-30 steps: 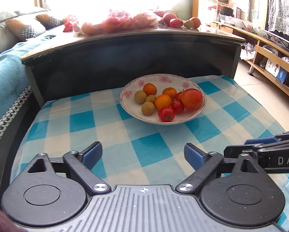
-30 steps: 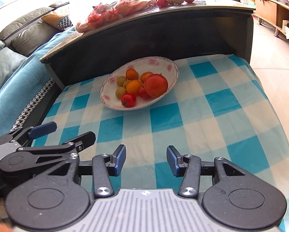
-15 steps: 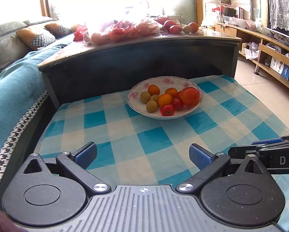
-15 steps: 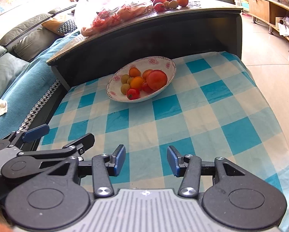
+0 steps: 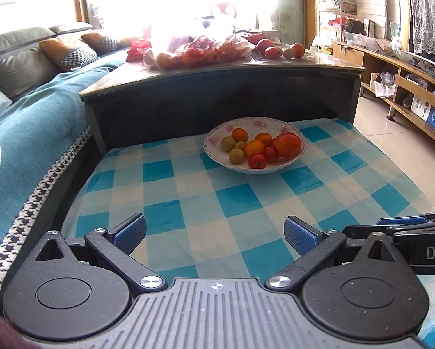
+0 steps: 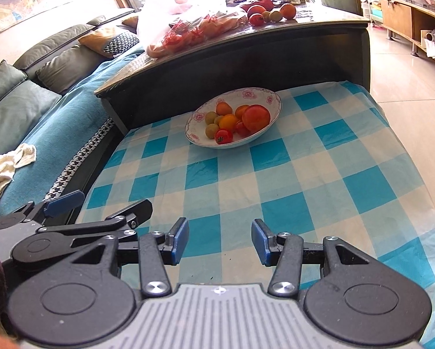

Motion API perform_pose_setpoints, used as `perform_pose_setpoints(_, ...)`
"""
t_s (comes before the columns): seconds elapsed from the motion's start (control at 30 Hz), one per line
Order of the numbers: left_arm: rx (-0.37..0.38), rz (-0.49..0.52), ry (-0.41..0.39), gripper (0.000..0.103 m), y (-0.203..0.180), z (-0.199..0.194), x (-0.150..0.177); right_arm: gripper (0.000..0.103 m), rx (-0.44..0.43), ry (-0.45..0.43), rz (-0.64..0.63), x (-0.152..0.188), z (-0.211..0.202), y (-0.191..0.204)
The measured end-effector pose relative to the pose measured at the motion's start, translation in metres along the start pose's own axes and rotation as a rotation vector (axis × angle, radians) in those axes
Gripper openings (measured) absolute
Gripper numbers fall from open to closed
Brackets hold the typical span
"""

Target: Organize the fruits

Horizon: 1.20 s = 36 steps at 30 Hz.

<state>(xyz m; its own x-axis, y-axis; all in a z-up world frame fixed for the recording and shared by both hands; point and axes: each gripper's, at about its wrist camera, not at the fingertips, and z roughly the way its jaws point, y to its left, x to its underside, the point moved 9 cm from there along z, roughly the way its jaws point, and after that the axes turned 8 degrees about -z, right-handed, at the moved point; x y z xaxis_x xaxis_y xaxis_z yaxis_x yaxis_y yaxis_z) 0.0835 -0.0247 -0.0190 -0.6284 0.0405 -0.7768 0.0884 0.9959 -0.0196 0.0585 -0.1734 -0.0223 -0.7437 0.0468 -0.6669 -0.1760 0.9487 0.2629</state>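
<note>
Over the blue and white checked cloth, the left gripper is hanging low and level, pointing at 12 o'clock toward the bowl. Its two blue fingers are sitting wide apart with nothing between them. At 3 o'clock of it, the right gripper is lying just beside it, also low and pointing at 12 o'clock, its blue fingers apart and holding nothing. From the left camera, the side of the right gripper is showing white letters "DA" at the picture's edge, and the rest is cut off. The white bowl with pink flowers is sitting on the cloth well apart from both grippers, at 12 o'clock. Inside it a big red tomato is lying at 3 o'clock, small red tomatoes at 6 o'clock, oranges in the middle, and little green-brown fruits at 9 o'clock. Behind the bowl a dark table is standing higher, with a plastic bag of red and orange fruit and a few loose fruits on top. At 9 o'clock a sofa with a teal blanket is showing.
</note>
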Motion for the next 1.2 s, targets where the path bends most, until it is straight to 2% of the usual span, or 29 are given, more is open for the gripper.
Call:
perform_pose_setpoints(0.2,0.047,-0.083,0.056,0.101,0.004,-0.001,0.010,0.050,-0.012,-0.004,0.002,0.004,-0.003,0.003)
perform_pose_setpoints(0.53,0.047,-0.113,0.072,0.102,0.009,-0.003,0.018,0.050,-0.020,0.005,-0.004,0.007,-0.001,0.005)
perform_pose_setpoints(1.2,0.023,-0.087,0.047,0.103,0.008,-0.005,0.023,0.051,0.037,0.019,-0.050,0.012,-0.003,0.007)
